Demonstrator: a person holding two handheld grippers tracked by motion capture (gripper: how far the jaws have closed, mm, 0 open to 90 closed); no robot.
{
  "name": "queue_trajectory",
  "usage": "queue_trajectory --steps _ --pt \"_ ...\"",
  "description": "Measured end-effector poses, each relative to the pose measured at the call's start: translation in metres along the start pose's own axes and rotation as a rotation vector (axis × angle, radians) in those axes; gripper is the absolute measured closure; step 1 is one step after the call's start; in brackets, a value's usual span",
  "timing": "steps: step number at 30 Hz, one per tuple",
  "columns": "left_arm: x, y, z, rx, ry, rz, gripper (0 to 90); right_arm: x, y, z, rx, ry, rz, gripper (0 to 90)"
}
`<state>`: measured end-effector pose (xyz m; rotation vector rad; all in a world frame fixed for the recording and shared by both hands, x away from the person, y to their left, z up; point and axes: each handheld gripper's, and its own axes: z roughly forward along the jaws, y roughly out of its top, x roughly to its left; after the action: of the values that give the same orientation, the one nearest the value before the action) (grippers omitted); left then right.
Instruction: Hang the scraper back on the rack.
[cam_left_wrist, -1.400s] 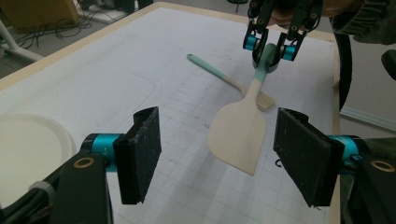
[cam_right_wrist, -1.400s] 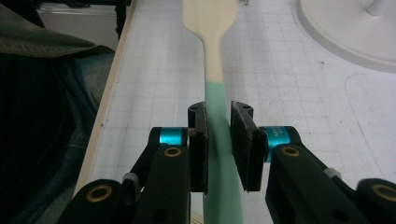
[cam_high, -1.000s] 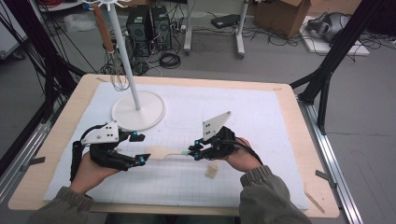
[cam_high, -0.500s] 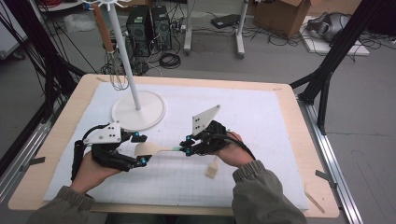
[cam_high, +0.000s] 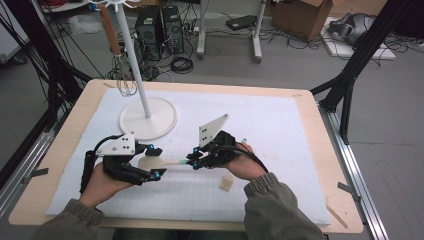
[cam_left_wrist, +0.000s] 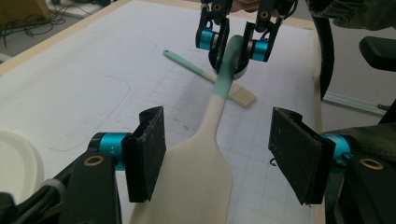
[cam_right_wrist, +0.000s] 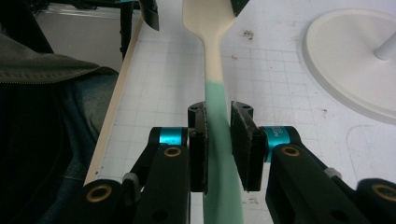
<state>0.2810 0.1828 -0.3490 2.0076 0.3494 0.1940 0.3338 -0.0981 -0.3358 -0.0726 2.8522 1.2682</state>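
In the left gripper view the bottom edge cuts off the spatula's (cam_left_wrist: 205, 172) blade, and the right gripper (cam_left_wrist: 235, 46) hides the handle's end. In the right gripper view the handle blurs near the lens. A second tool (cam_left_wrist: 205, 74) lies partly hidden behind the spatula; its kind cannot be told.

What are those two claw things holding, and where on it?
The right gripper clamps a spatula by its green handle; the left gripper's jaws straddle its cream blade, closing but not pressing.
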Motion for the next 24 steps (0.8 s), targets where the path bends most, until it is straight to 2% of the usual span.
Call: queue_trajectory --steps 7,11,24 --pt "0.001 -0.001 0.005 0.018 -0.008 0.003 38.7 0.000 0.002 0.006 0.000 0.007 0.001 77.7" --pt "0.000 -0.002 0.005 0.015 -0.030 -0.004 43.0 0.002 0.005 0.008 -0.003 0.012 -0.003 77.7" --pt "-0.001 -0.004 0.011 0.054 -0.050 0.023 49.9 0.006 0.010 0.013 0.006 0.027 -0.008 77.7"
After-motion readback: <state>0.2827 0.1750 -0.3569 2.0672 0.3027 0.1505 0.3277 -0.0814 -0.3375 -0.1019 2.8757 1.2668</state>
